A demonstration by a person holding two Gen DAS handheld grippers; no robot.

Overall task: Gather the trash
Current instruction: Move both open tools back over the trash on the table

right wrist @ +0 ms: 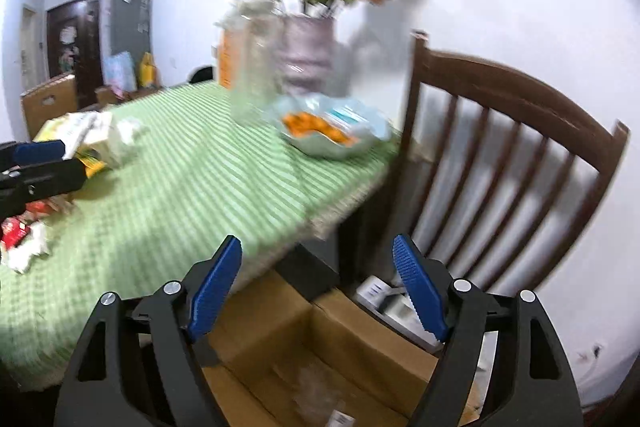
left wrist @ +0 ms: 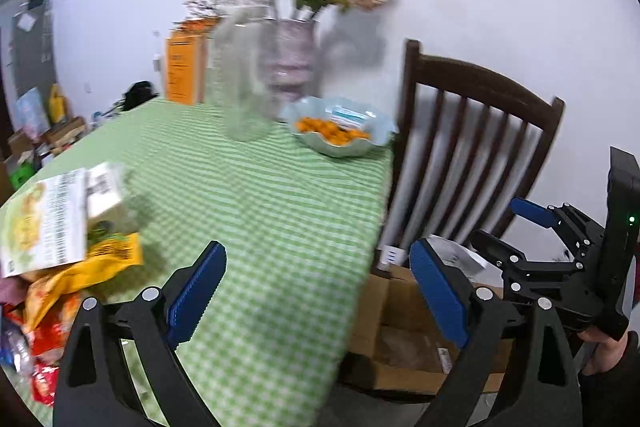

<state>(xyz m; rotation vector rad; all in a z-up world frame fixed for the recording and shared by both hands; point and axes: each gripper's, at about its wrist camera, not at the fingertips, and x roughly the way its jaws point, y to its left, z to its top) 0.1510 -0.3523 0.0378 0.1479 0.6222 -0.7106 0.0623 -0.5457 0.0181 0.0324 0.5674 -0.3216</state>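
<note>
Both the left gripper (left wrist: 318,291) and right gripper (right wrist: 318,291) are gaping wide, holding nothing. Wrappers (left wrist: 60,267) are lying at lower left on the bench (left wrist: 260,207); a hasty reach is risking the glass jar (left wrist: 244,75). Only the right view is showing inside the cardboard box (right wrist: 320,355).

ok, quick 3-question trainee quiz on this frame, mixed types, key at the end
1. True or false: the left gripper holds a wrapper.
2. Where does the cardboard box sit? A) on the tablecloth B) on the floor beside the table C) on the chair
3. Fill in: the trash pile lies on the green checked ____.

Key:
1. False; both it and the right gripper are open and empty.
2. B
3. tablecloth
</note>
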